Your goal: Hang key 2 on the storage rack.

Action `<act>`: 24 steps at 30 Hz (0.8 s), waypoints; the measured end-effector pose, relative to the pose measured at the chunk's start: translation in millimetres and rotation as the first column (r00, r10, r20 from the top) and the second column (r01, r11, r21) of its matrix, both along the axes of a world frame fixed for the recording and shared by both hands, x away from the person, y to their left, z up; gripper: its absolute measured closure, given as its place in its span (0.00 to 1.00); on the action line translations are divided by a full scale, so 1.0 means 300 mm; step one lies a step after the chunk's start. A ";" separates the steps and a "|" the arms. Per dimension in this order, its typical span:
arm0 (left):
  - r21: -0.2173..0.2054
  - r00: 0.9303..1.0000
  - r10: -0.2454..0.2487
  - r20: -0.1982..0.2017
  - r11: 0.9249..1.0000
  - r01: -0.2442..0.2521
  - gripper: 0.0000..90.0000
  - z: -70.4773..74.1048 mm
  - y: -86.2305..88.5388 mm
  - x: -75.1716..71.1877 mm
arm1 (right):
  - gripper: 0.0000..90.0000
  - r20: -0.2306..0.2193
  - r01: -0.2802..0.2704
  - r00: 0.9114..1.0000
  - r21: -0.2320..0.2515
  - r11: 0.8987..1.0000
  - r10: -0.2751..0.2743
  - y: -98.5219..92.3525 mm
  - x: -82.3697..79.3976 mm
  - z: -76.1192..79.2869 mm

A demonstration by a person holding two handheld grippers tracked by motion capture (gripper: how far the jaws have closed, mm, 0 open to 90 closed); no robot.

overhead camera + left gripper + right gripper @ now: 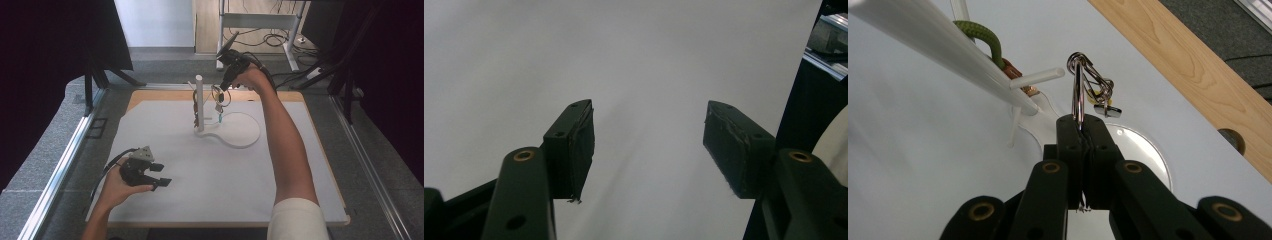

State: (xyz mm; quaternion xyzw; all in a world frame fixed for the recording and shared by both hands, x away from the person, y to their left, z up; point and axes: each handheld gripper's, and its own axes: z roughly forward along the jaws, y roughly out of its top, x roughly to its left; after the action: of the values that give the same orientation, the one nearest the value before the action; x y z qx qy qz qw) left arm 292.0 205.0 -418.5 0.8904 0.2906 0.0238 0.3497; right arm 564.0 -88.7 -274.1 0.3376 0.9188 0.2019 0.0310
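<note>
Metal, bright and polished, makes up the key ring [1077, 92] that is pinched between the pressed-together jaws of the right gripper [1082, 125]; the ring rises straight out of the fingertips [1069, 125], and smaller wire loops with a small silver tag [1108, 111] hang off its far side. Just beyond and to the left of the fingertips, as seen in the right gripper view, a short white peg [1037, 78] juts from a smooth white post [938, 47], and a green braided cord [983, 37] with a copper-coloured fitting is looped over the post further up. In the high view the post [199, 102] is seen standing upright on a flat white base with a round lobe [245, 135], and the right gripper [227, 82] is held just beside its upper part. All of this rests on a matte white sheet [215, 180] laid over a wooden tabletop [1168, 60].

The left gripper [161, 175] is held low over the near left of the sheet, well apart from the post. Its jaws are spread wide with nothing between them; their rubbery black pads [580, 145] look worn at the edges.
</note>
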 end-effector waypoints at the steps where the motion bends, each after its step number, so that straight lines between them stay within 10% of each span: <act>1: -0.001 1.000 0.002 0.001 1.000 -0.002 0.42 0.000 0.000 0.000 | 0.97 0.000 0.000 1.000 0.002 1.000 0.000 0.006 0.000 -0.002; 24: -0.016 1.000 0.010 0.001 1.000 -0.010 0.42 0.009 0.006 -0.008 | 0.97 -0.006 -0.037 0.999 -0.005 0.999 0.037 0.098 -0.036 -0.050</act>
State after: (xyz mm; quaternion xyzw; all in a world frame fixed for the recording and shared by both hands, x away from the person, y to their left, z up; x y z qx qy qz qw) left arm 289.6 206.8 -415.9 0.8861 0.2950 0.0238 0.3567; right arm 553.2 -59.3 -289.2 0.3210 0.9256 0.1991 0.0257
